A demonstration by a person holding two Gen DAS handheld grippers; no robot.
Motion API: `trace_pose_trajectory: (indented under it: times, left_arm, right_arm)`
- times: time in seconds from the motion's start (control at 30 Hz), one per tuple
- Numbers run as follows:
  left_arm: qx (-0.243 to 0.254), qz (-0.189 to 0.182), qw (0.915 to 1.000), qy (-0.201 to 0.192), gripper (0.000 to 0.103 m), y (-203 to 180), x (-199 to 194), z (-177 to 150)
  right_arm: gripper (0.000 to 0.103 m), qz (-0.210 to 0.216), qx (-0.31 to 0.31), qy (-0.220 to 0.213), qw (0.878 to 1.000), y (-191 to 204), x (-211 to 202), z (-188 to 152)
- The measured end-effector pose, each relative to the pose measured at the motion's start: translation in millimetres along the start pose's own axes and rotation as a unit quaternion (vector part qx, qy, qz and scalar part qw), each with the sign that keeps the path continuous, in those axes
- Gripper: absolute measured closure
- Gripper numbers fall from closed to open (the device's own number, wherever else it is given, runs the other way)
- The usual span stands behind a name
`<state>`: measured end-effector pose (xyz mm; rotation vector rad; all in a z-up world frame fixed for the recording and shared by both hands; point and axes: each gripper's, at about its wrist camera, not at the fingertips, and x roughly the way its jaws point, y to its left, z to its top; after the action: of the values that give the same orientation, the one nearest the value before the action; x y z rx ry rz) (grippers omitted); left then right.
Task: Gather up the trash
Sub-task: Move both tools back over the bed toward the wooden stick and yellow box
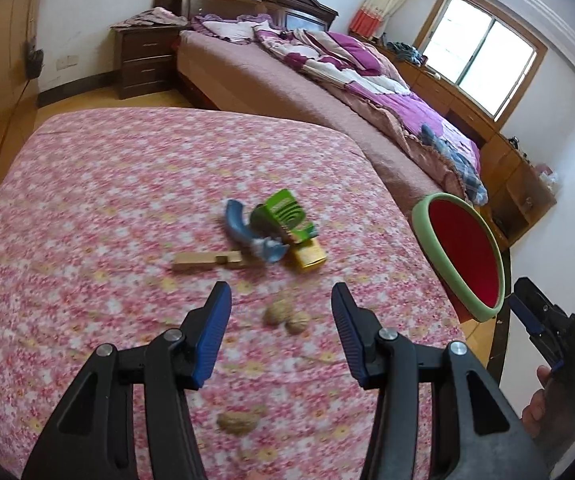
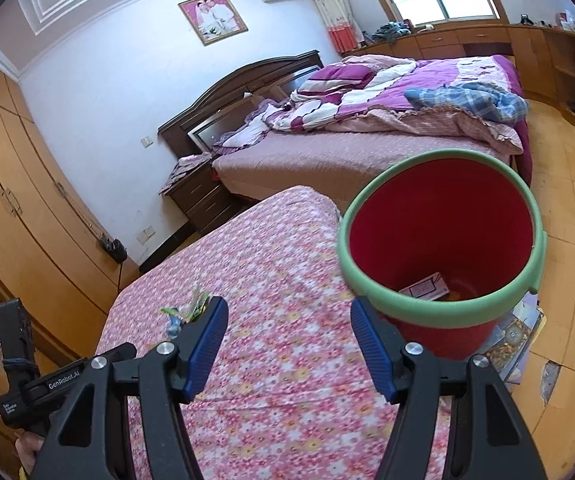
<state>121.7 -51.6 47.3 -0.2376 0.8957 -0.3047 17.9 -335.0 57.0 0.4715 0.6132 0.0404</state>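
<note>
step: approach, nothing picked up yet
left tool (image 1: 281,334): jaws apart, empty, above walnut shells (image 1: 286,316)
right tool (image 2: 289,346): jaws apart, empty
bin (image 2: 439,312): off worktop's (image 1: 107,200) right edge
next: likely lower, close on shell

- Walnuts (image 1: 286,315) are lying on the worktop (image 1: 87,208), nearer the camera than the pile of wrappers (image 1: 275,230).
- The bin (image 2: 441,240) is standing off the worktop's right edge.
- The bed (image 1: 287,80) is lying behind.
</note>
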Motion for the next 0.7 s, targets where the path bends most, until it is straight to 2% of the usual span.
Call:
trace_pose_trajectory:
  times: [0.3, 0.37, 0.53, 0.6, 0.63, 0.7]
  left_arm:
    - [-0.034, 0.023, 0.9991, 0.009, 0.050, 32.6, 12.4, -4.5]
    - [-0.034, 0.030, 0.9989, 0.009, 0.045, 35.1, 15.4, -5.4]
    - [-0.026, 0.041, 0.9987, 0.012, 0.045, 33.3, 28.3, -3.4]
    - [-0.014, 0.053, 0.9984, 0.016, 0.038, 30.6, 36.9, -0.9]
    - [-0.002, 0.064, 0.9977, 0.022, 0.030, 29.1, 43.2, 0.8]
    - [0.013, 0.078, 0.9964, 0.031, 0.029, 27.8, 53.8, 5.7]
  right_arm:
    - [0.036, 0.003, -0.010, 0.021, 1.000, 13.6, 11.5, -13.7]
    - [0.036, -0.002, -0.016, 0.026, 1.000, 16.0, 16.3, -16.8]
    - [0.036, -0.001, -0.016, 0.043, 0.999, 15.1, 29.2, -21.5]
    - [0.036, 0.000, -0.015, 0.048, 0.999, 14.5, 33.0, -23.1]
    - [0.036, 0.000, -0.013, 0.051, 0.999, 13.3, 34.7, -23.8]
    - [0.036, 0.002, -0.010, 0.054, 0.998, 11.9, 37.8, -24.2]
